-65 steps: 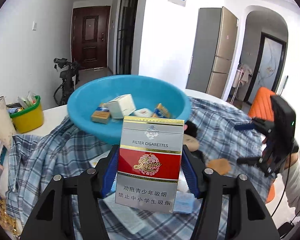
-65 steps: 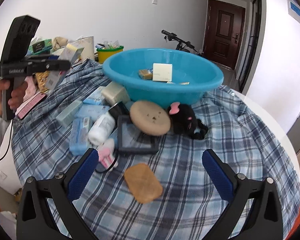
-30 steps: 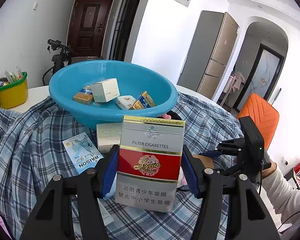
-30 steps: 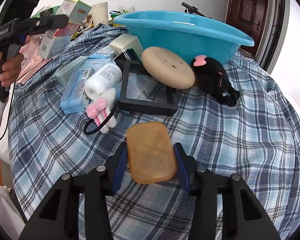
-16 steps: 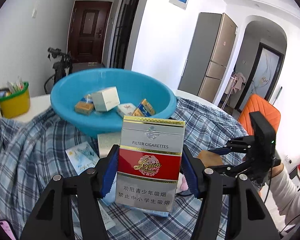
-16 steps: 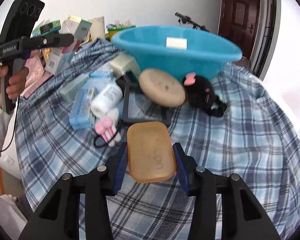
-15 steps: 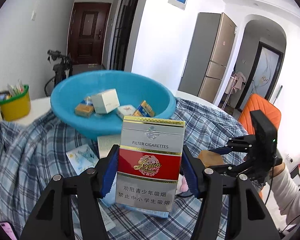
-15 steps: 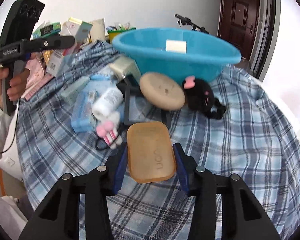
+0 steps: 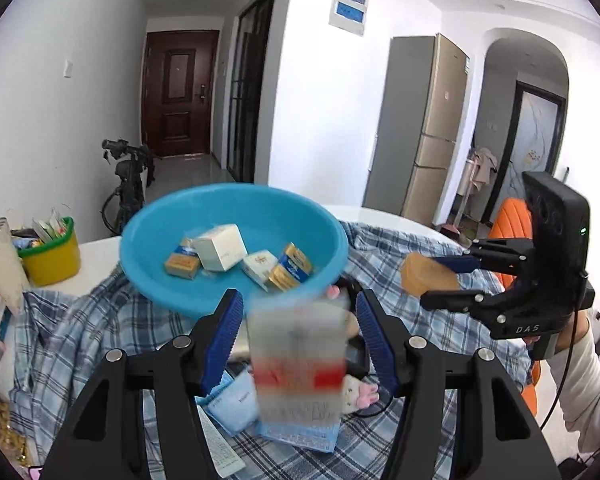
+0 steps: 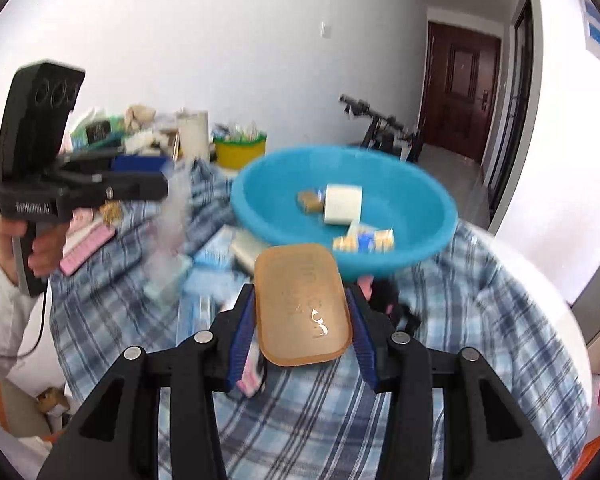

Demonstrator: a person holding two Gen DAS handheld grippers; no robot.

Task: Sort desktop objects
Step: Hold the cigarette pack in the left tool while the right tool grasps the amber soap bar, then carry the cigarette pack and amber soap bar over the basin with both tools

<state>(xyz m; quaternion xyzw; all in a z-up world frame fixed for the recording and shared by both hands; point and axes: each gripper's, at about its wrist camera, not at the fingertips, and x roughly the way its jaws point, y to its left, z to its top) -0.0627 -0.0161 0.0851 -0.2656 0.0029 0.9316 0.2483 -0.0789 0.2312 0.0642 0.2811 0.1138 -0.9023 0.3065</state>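
In the left wrist view my left gripper [image 9: 300, 336] is open, and the red and silver cigarette pack [image 9: 298, 364] is a blur between the spread fingers, loose from the pads. The blue basin [image 9: 236, 240] with several small boxes lies just beyond. My right gripper [image 10: 302, 324] is shut on a flat amber soap case [image 10: 304, 308], held above the table before the basin [image 10: 404, 200]. The right gripper with the case also shows in the left wrist view [image 9: 432, 276]. The left gripper shows at the left of the right wrist view [image 10: 140, 178].
A plaid cloth [image 10: 480, 340] covers the round table, with blue packets [image 9: 236, 404], a pink toy [image 9: 360, 392] and a black plush [image 10: 392, 300] on it. A yellow-green tub [image 9: 52, 256] and cluttered boxes [image 10: 104, 132] stand at the far side. An orange chair [image 9: 512, 224] is behind the right gripper.
My left gripper has opened and the cigarette pack has come free, blurred in motion. My right gripper has lifted the soap case up and toward the basin.
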